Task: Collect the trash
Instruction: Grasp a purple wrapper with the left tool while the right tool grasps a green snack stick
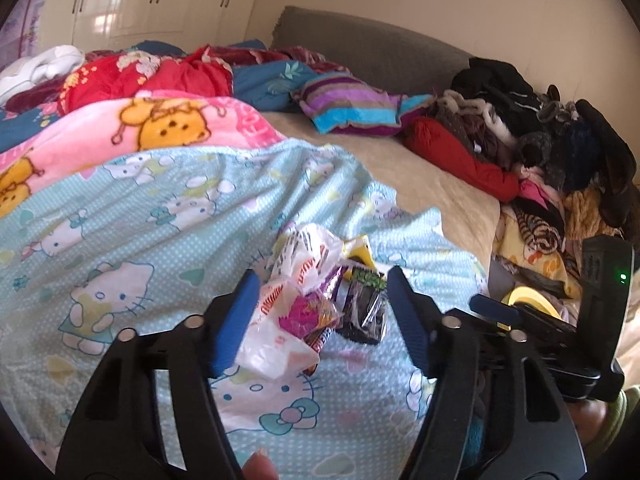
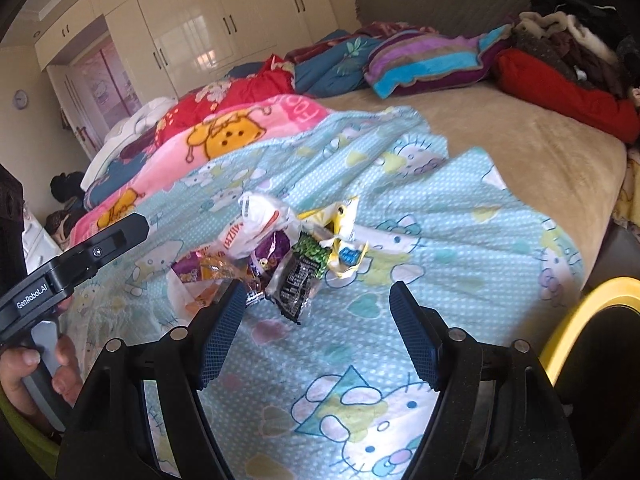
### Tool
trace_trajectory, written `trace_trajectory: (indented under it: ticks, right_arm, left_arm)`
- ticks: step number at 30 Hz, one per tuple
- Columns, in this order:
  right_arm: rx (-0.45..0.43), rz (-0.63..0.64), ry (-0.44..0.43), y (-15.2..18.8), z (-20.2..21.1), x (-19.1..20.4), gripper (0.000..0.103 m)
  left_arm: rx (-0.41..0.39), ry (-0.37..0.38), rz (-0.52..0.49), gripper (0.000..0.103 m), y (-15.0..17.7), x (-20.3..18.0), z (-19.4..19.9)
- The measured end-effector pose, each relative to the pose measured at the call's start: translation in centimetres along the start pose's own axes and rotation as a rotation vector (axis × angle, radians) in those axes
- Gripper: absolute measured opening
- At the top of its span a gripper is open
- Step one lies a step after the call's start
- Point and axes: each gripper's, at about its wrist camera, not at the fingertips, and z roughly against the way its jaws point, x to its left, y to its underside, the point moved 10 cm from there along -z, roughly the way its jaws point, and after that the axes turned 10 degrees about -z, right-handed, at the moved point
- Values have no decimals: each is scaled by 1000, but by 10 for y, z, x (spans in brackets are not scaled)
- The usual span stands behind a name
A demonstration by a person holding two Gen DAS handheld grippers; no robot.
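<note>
A pile of snack wrappers lies on the light blue cartoon-cat sheet (image 1: 120, 220) of the bed. It holds a white plastic bag (image 1: 276, 340), a purple wrapper (image 1: 308, 314), a black and green wrapper (image 1: 362, 304) and a yellow wrapper (image 1: 358, 250). My left gripper (image 1: 320, 312) is open, its blue pads either side of the pile, just above it. My right gripper (image 2: 318, 328) is open and empty, just short of the black and green wrapper (image 2: 298, 280). The white bag (image 2: 256, 220), purple wrapper (image 2: 276, 248) and yellow wrapper (image 2: 344, 236) lie beyond it.
A yellow-rimmed bin (image 2: 592, 320) stands at the bed's right edge, also in the left wrist view (image 1: 528, 300). A pink blanket (image 1: 140, 132), red quilt (image 1: 160, 76) and striped pillow (image 1: 352, 108) lie further back. A heap of clothes (image 1: 540, 140) fills the right side.
</note>
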Motion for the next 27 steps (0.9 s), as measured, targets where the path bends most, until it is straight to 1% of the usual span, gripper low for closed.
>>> trace_trajectory:
  ticks: [1, 4, 6, 9, 12, 14, 19, 24, 26, 27]
  right_arm:
    - [8, -2, -3, 1, -5, 0, 71]
    - [29, -10, -4, 4, -14, -3, 69]
    - [42, -11, -6, 6, -21, -4, 68]
    - [64, -8, -10, 10, -31, -5, 66]
    - [88, -14, -18, 15, -41, -6, 65]
    - [102, -17, -25, 17, -47, -7, 62]
    - [139, -35, -52, 21, -60, -5, 56]
    - [173, -41, -78, 24, -69, 0, 48]
    - [185, -44, -87, 26, -72, 2, 41]
    - [191, -44, -93, 26, -74, 4, 34]
  left_arm:
    - [8, 4, -1, 50, 2, -1, -2]
    - [28, 16, -8, 44, 7, -3, -9]
    - [39, 22, -10, 43, 9, -4, -13]
    - [58, 29, -10, 39, 13, -5, -20]
    - [80, 30, -4, 37, 18, -2, -27]
    - [94, 31, 1, 37, 22, 0, -31]
    - [120, 35, 12, 30, 29, 4, -38]
    - [132, 39, 9, 26, 33, 3, -41]
    - [133, 41, 8, 26, 33, 3, -42]
    - [134, 40, 8, 26, 33, 3, -42]
